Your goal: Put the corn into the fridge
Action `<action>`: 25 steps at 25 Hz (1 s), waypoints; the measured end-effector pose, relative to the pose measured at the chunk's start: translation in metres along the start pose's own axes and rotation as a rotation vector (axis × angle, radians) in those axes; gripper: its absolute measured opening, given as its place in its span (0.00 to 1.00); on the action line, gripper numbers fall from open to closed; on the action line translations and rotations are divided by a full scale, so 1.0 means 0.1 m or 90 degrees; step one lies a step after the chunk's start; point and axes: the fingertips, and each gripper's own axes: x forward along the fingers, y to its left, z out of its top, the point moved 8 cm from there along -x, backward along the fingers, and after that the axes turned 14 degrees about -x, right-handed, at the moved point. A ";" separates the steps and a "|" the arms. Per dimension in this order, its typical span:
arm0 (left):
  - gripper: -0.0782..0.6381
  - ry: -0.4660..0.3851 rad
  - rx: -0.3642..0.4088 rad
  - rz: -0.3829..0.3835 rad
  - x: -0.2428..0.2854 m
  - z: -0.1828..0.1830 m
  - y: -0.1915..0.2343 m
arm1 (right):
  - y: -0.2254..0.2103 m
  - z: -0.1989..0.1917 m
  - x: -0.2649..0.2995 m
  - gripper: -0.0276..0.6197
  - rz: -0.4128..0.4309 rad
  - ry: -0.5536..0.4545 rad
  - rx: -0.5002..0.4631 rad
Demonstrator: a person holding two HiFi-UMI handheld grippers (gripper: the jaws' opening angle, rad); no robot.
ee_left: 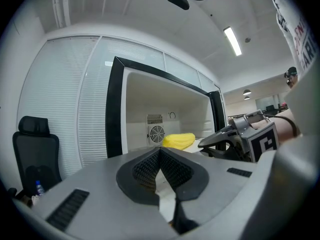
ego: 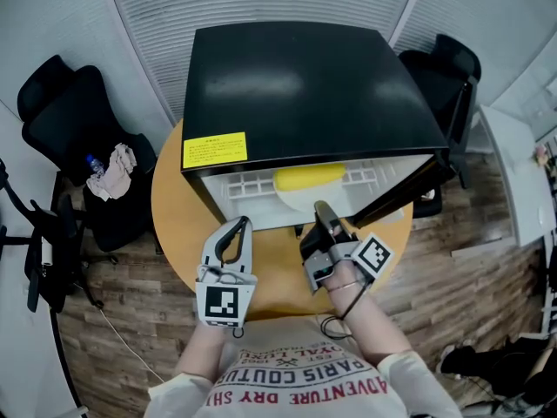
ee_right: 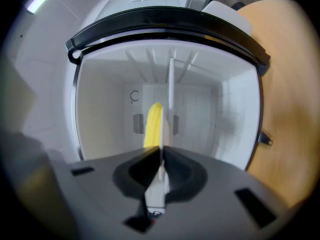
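Observation:
A black mini fridge [ego: 305,85] stands on a round wooden table [ego: 174,212] with its door [ego: 405,197] swung open to the right. The yellow corn [ego: 309,178] lies on the white shelf inside, also visible as corn [ee_left: 179,140] and corn [ee_right: 152,126] in the two gripper views. My left gripper [ego: 238,228] hovers in front of the opening, jaws shut and empty. My right gripper [ego: 323,212] sits just before the shelf edge, rolled on its side, jaws shut on nothing. The corn rests free of both grippers.
A yellow label [ego: 214,150] is stuck on the fridge top. A black office chair [ego: 78,129] at the left carries a bottle and a cloth [ego: 111,171]. Another black chair [ego: 448,72] stands behind the fridge at the right. White blinds line the back.

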 end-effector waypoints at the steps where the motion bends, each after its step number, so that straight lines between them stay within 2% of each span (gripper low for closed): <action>1: 0.15 0.001 -0.001 -0.003 0.01 0.00 0.00 | 0.00 0.01 0.01 0.11 -0.002 -0.002 0.000; 25: 0.15 0.022 -0.001 -0.003 0.16 -0.08 0.02 | 0.04 -0.01 0.34 0.12 -0.008 -0.019 -0.020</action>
